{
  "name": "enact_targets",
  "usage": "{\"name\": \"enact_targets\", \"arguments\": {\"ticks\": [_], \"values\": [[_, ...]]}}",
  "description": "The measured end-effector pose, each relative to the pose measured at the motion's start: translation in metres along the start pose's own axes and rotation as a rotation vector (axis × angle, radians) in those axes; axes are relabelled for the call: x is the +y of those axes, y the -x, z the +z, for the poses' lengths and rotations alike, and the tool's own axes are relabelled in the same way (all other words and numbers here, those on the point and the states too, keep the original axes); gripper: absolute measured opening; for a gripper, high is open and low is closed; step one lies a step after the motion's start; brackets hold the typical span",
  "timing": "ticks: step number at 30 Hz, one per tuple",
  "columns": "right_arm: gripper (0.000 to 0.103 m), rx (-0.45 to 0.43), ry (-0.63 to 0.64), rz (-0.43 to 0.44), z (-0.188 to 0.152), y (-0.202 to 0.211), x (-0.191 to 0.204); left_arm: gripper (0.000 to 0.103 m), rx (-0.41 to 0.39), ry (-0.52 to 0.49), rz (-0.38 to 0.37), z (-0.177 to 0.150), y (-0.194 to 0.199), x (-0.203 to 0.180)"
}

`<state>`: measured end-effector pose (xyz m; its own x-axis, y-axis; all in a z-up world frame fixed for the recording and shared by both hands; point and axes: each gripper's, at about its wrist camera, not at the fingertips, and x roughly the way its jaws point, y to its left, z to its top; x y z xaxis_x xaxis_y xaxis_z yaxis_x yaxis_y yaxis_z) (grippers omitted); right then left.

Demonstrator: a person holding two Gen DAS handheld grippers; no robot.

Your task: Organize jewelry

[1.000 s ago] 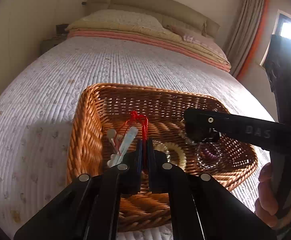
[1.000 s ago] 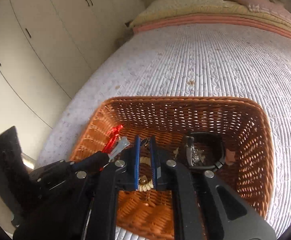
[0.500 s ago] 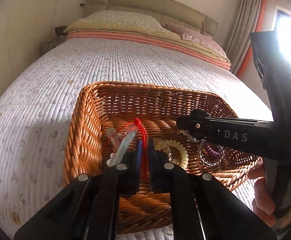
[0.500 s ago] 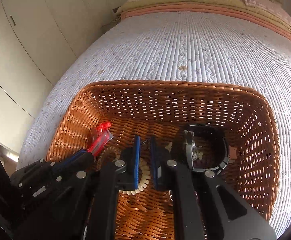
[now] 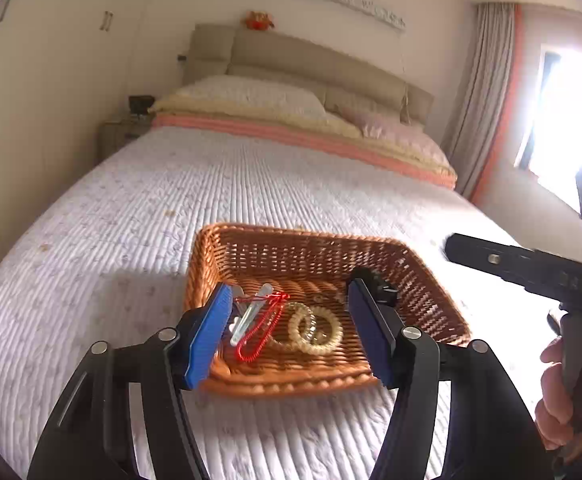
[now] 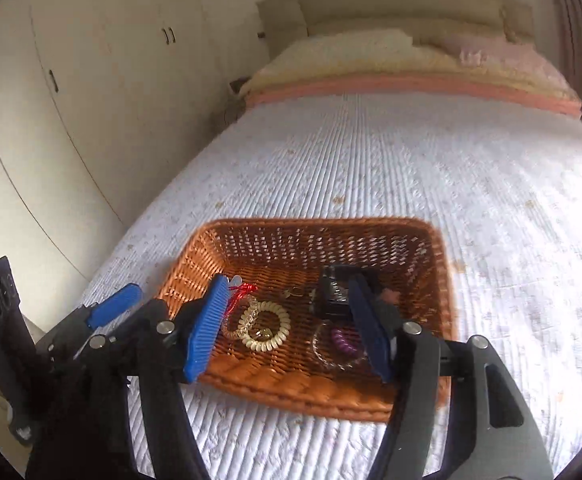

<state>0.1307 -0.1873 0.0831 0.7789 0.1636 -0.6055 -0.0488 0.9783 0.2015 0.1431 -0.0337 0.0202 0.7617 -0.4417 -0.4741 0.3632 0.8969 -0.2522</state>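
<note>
A brown wicker basket (image 5: 311, 248) (image 6: 443, 280) sits on the quilted bed. In it lie a red cord necklace (image 5: 261, 328) (image 6: 239, 294), a pale hair clip (image 5: 251, 312), cream coil bracelets (image 5: 315, 328) (image 6: 265, 326), a purple coil tie (image 6: 345, 342) inside a clear bead bracelet (image 6: 323, 354) and a black clip (image 6: 333, 290). My left gripper (image 5: 289, 330) is open and empty, held above the basket's near edge. My right gripper (image 6: 287, 328) is open and empty, likewise raised over the near edge. The left gripper's blue fingers (image 6: 115, 306) show at the left of the right wrist view.
The bed's white quilt (image 5: 131, 220) (image 6: 411, 168) surrounds the basket. Pillows and a folded blanket (image 5: 291, 120) lie at the headboard. White wardrobes (image 6: 71, 100) stand to the left, a curtain and bright window (image 5: 551, 120) to the right.
Both grippers have opened and pulled back and up from inside the basket. The red necklace, held by the left gripper before, now lies in the basket.
</note>
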Motion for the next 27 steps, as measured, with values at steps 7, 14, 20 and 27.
{"name": "enact_targets", "arguments": {"ticks": [7, 14, 20, 27], "values": [[0.078, -0.232, 0.06, -0.077, -0.045, 0.089, 0.007, 0.072, -0.081, -0.007, 0.114, -0.011, 0.063, -0.018], [0.095, -0.484, 0.067, -0.108, -0.113, 0.127, 0.005, 0.086, -0.286, -0.081, 0.357, -0.044, 0.104, -0.051], [0.095, -0.532, 0.082, -0.196, -0.141, 0.115, 0.007, 0.088, -0.356, -0.11, 0.378, -0.083, 0.1, -0.064], [0.095, -0.538, 0.11, -0.216, -0.164, 0.099, 0.011, 0.091, -0.328, -0.092, 0.355, -0.099, 0.087, -0.057]]}}
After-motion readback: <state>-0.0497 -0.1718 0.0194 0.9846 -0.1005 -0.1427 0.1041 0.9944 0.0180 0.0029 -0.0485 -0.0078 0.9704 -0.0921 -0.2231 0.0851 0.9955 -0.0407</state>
